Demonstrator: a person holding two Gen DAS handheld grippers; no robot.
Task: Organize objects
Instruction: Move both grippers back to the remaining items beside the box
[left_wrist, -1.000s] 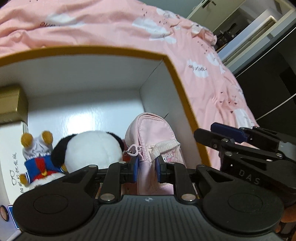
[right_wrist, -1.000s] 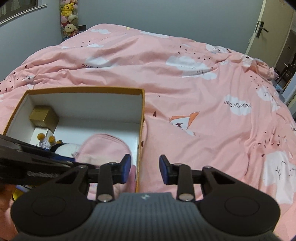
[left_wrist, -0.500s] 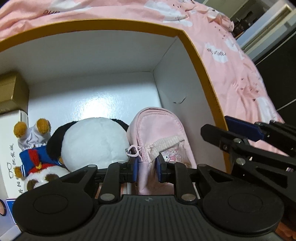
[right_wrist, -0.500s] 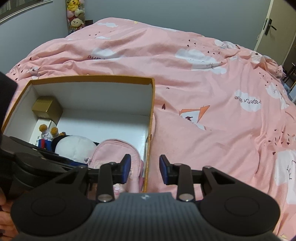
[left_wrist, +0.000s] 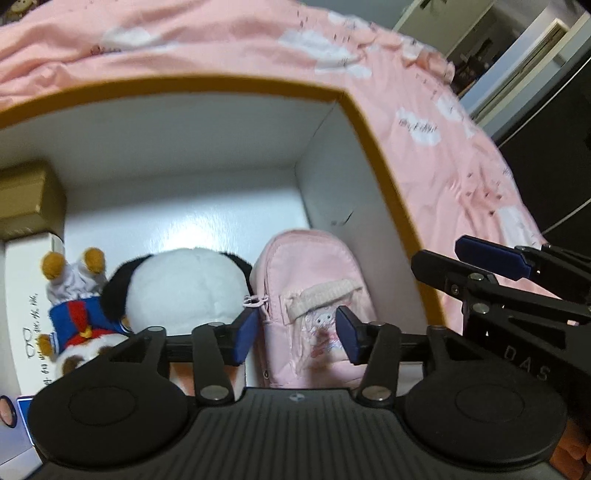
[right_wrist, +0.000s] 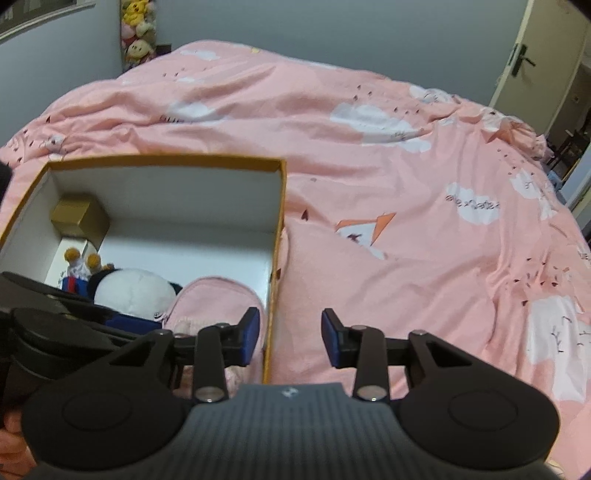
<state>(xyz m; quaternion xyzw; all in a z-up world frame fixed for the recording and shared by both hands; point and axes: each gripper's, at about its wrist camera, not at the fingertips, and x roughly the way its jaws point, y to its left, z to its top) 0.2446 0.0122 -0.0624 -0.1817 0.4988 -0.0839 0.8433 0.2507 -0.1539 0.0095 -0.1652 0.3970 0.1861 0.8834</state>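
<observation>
- The small pink backpack (left_wrist: 314, 295) lies inside the open cardboard box (left_wrist: 373, 122), in the near right corner, close against the right wall.
- It is made of soft pale pink fabric, with a rounded top pointing toward 12 o'clock, a pink webbing strap across the front and a printed cartoon figure on the pocket below it.
- A pink zipper pull (left_wrist: 255, 301) hangs at its left edge, at about 9 o'clock of the bag.
- The left hand-held gripper (left_wrist: 297, 334) is above the lower part of the bag; its blue pads (left_wrist: 246, 332) stand apart on both sides of the pocket and do not press on the fabric.
- At 9 o'clock of the backpack, touching it, lies a white and black plush panda (left_wrist: 184, 288); further left is a small plush duck (left_wrist: 74, 295) in blue and red clothes, with orange feet pointing up.
- A gold box (left_wrist: 27, 203) sits in the far left corner of the cardboard box, and a white box with writing (left_wrist: 26, 314) lies in front of it.
- The right hand-held gripper (right_wrist: 290, 338) is over the right wall of the cardboard box, with its fingers apart and nothing between them.
- The cardboard box rests on a bed with a pink cover (right_wrist: 406, 166) printed with white clouds.
</observation>
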